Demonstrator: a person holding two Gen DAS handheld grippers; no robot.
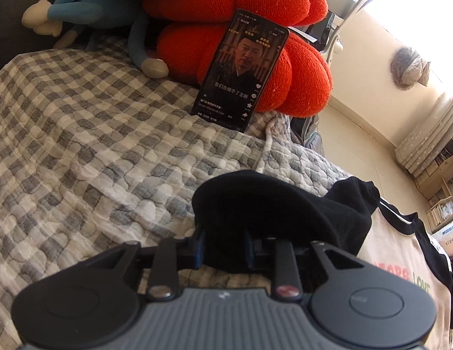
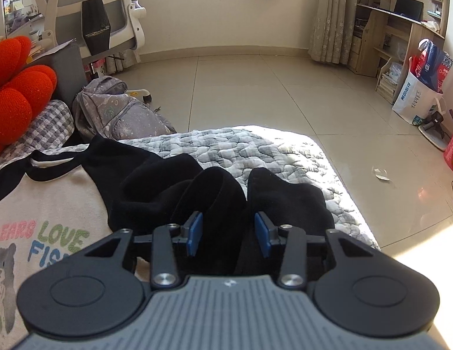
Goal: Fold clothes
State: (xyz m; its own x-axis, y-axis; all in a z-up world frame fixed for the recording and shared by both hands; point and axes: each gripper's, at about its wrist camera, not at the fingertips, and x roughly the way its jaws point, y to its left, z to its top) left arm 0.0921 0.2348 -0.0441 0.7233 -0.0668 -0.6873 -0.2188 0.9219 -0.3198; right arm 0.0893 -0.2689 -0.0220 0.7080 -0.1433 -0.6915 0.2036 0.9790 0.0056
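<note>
A cream shirt (image 2: 51, 204) with black sleeves, black collar trim and a bear print lies on the grey checked quilt (image 1: 80, 134). In the left wrist view its body (image 1: 395, 250) shows at the lower right. My left gripper (image 1: 225, 242) is shut on a bunched black sleeve (image 1: 270, 204), which drapes over the fingertips and hides most of the blue pads. In the right wrist view the other black sleeve (image 2: 156, 186) lies folded in loose humps. My right gripper (image 2: 228, 230) stands open over it, with a fold of the black cloth between the pads and a little gap on the right side.
A phone (image 1: 241, 70) with a lit screen leans on a red pumpkin cushion (image 1: 299, 73); a blue plush toy (image 1: 80, 8) lies behind. The bed's edge runs just right of the sleeve. On the tiled floor are a grey backpack (image 2: 118, 113), an office chair (image 2: 104, 14) and shopping bags (image 2: 422, 87).
</note>
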